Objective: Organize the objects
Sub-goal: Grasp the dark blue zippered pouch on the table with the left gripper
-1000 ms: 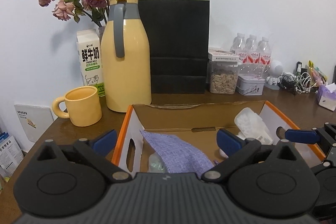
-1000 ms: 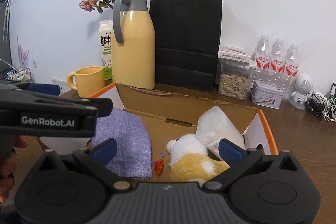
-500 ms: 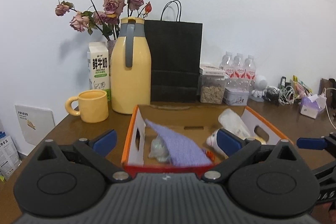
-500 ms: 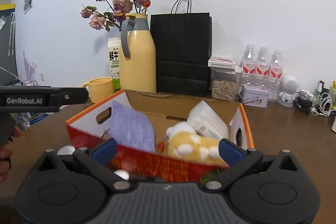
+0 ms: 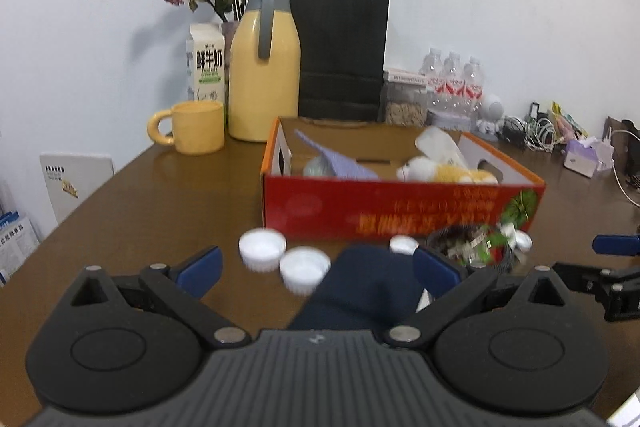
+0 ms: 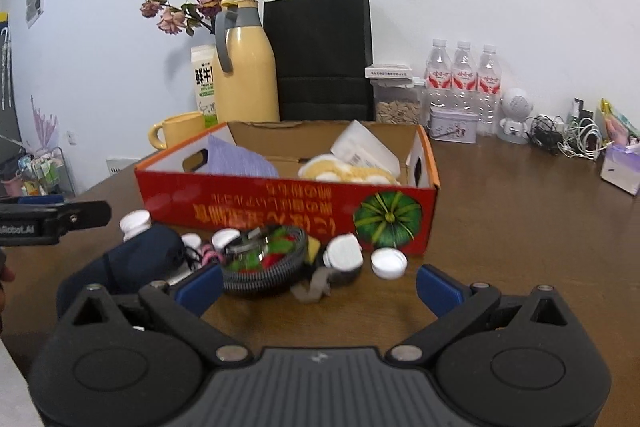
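A red cardboard box [image 5: 400, 211] [image 6: 288, 207] stands on the brown table and holds a purple cloth [image 5: 340, 163] [image 6: 240, 161], a yellow plush toy [image 5: 448, 173] [image 6: 348, 171] and a white plastic bottle [image 6: 364, 147]. In front of it lie several white caps [image 5: 262, 249] [image 6: 388, 263], a dark blue pouch [image 5: 368, 291] [image 6: 136, 261] and a black wire basket of small items [image 6: 264, 259] [image 5: 472, 251]. My left gripper [image 5: 316, 267] is open over the pouch. My right gripper [image 6: 318, 283] is open and empty, just in front of the basket.
Behind the box stand a yellow mug [image 5: 192, 127], a yellow thermos jug [image 5: 264, 67], a milk carton [image 5: 206, 63], dried roses, a black paper bag [image 6: 320, 55], a seed jar [image 6: 396, 99], water bottles [image 6: 464, 75] and a tin. Cables and a tissue box [image 6: 622, 167] lie at the right.
Both grippers have pulled back from over the box toward the table's near side. The items in front of the box have come into view.
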A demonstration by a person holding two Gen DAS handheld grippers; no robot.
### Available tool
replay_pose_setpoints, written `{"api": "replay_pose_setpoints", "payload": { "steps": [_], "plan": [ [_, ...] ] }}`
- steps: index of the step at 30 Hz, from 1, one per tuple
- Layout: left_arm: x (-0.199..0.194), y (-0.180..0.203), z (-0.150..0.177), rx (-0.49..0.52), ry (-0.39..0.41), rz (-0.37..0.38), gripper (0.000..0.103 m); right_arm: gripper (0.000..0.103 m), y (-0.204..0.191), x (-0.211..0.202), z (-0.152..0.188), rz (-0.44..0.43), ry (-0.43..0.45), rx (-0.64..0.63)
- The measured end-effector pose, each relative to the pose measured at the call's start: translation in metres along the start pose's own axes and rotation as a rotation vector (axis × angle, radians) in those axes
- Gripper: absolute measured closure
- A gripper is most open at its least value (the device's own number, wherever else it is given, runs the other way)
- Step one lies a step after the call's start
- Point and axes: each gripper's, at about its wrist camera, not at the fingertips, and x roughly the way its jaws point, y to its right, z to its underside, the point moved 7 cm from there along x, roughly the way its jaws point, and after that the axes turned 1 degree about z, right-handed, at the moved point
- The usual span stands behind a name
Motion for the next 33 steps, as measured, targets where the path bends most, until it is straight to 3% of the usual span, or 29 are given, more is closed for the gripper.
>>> {"api": "replay_pose_setpoints", "payload": {
  "steps": [11,33],
  "plan": [
    [-0.007,0.007,0.024,0.012,-0.065,0.025,0.000,0.000,0.001,-0.005,0.019,-0.019,-0.024,0.027],
    [0.035,0.016,0.032,0.033,-0.184,0.068,0.000,0.000,0.008,0.012,0.028,-0.022,-0.061,0.039]
  ]
}}
